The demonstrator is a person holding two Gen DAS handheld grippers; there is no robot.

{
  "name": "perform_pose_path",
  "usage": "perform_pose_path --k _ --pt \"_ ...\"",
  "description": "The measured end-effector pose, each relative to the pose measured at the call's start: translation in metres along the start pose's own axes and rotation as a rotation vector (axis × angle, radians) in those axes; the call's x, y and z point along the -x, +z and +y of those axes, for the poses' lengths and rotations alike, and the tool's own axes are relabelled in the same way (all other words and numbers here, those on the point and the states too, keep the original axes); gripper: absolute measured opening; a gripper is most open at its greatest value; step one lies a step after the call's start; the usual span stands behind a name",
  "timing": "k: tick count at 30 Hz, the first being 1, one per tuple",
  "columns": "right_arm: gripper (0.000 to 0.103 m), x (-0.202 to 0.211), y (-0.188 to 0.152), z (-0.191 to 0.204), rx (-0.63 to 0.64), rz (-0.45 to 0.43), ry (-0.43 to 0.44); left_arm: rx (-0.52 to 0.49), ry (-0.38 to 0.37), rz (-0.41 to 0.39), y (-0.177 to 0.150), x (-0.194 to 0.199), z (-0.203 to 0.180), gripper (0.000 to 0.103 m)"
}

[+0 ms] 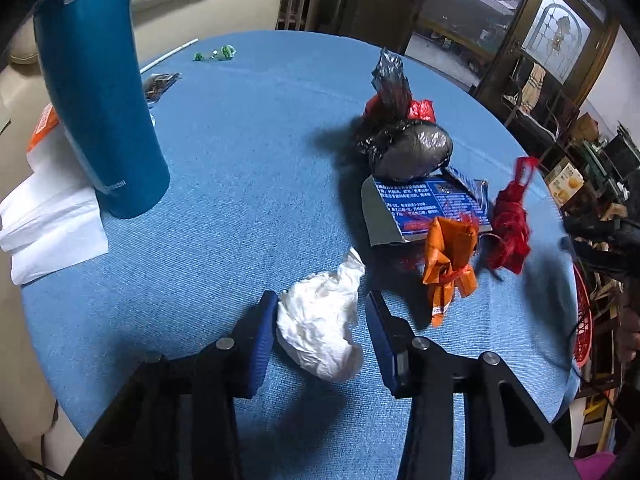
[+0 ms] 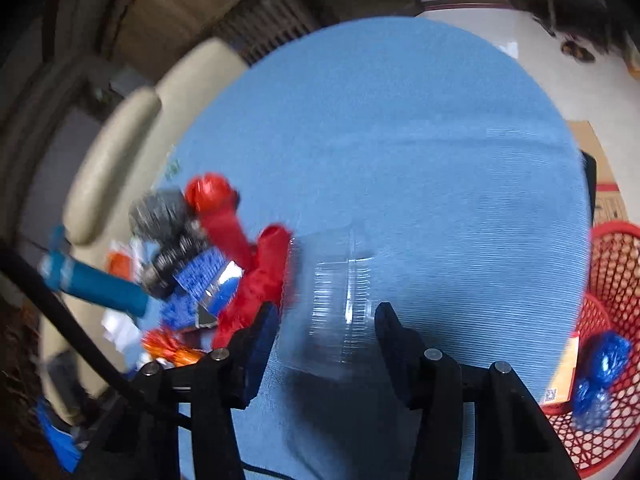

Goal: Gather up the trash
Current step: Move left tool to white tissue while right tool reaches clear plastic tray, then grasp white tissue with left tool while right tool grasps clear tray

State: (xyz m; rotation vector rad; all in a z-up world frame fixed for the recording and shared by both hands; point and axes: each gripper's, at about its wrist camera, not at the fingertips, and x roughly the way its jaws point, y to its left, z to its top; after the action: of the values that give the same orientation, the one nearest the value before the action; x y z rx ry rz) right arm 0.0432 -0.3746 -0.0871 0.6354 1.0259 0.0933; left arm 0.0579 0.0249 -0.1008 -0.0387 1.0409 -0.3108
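Left wrist view: the left gripper (image 1: pixel 322 312) straddles a crumpled white tissue (image 1: pixel 320 330) near the table (image 1: pixel 248 168) edge, jaws not quite clenched. Right gripper (image 2: pixel 326 322) brackets a clear plastic cup (image 2: pixel 332 304); contact is blurred, so I cannot tell its grip.

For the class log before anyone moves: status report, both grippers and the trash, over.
Left gripper straddling crumpled white tissue, right pad clear. Right gripper around clear plastic cup; contact unclear. Red basket at right. Path clear.
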Motion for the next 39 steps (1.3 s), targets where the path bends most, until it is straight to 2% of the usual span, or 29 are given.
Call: perform_pose_path --k 2,4,8,9,11,15,18,21,23,25,26,31,39 --pt "0.055 0.021 -0.001 -0.016 -0.019 -0.039 -0.023 -0.006 0.002 0.0 -0.001 -0.001 -0.002 0.047" --pt "0.055 0.039 -0.004 -0.028 -0.003 -0.082 -0.101 -0.012 0.009 -0.002 -0.001 -0.003 -0.005 0.047" --pt "0.055 0.053 -0.006 -0.041 -0.036 -0.087 -0.133 -0.012 0.03 0.001 -0.001 -0.006 -0.009 0.047" --pt "0.057 0.052 -0.006 -0.039 -0.03 -0.086 -0.13 -0.01 0.031 0.004 0.0 -0.006 -0.01 0.047" --pt "0.069 0.046 -0.005 -0.028 -0.006 -0.085 -0.129 -0.003 0.038 0.007 0.001 -0.007 -0.011 0.047" --pt "0.071 0.023 -0.007 0.006 0.087 -0.061 -0.15 -0.003 0.047 0.004 0.001 -0.007 -0.014 0.048" --pt "0.071 0.001 -0.011 0.031 0.206 -0.047 -0.288 -0.006 0.053 -0.003 0.002 -0.01 -0.015 0.048" --pt "0.071 -0.011 -0.017 0.036 0.255 -0.056 -0.36 0.002 0.054 -0.01 0.002 -0.012 -0.013 0.047" --pt "0.067 -0.019 -0.022 0.038 0.271 -0.011 -0.343 0.004 0.067 -0.012 0.003 -0.014 -0.012 0.039" --pt "0.054 -0.019 -0.027 0.038 0.289 -0.008 -0.342 0.005 0.075 -0.013 0.004 -0.014 -0.011 0.037" --pt "0.053 -0.015 -0.029 0.037 0.289 -0.013 -0.33 0.009 0.076 -0.016 0.004 -0.013 -0.01 0.036" --pt "0.052 0.019 -0.032 0.03 0.296 -0.063 -0.258 0.021 0.093 -0.027 0.002 -0.003 -0.013 0.034" --pt "0.052 0.074 -0.042 0.027 0.251 -0.14 -0.123 -0.064 0.122 -0.165 0.003 0.059 -0.056 0.034"
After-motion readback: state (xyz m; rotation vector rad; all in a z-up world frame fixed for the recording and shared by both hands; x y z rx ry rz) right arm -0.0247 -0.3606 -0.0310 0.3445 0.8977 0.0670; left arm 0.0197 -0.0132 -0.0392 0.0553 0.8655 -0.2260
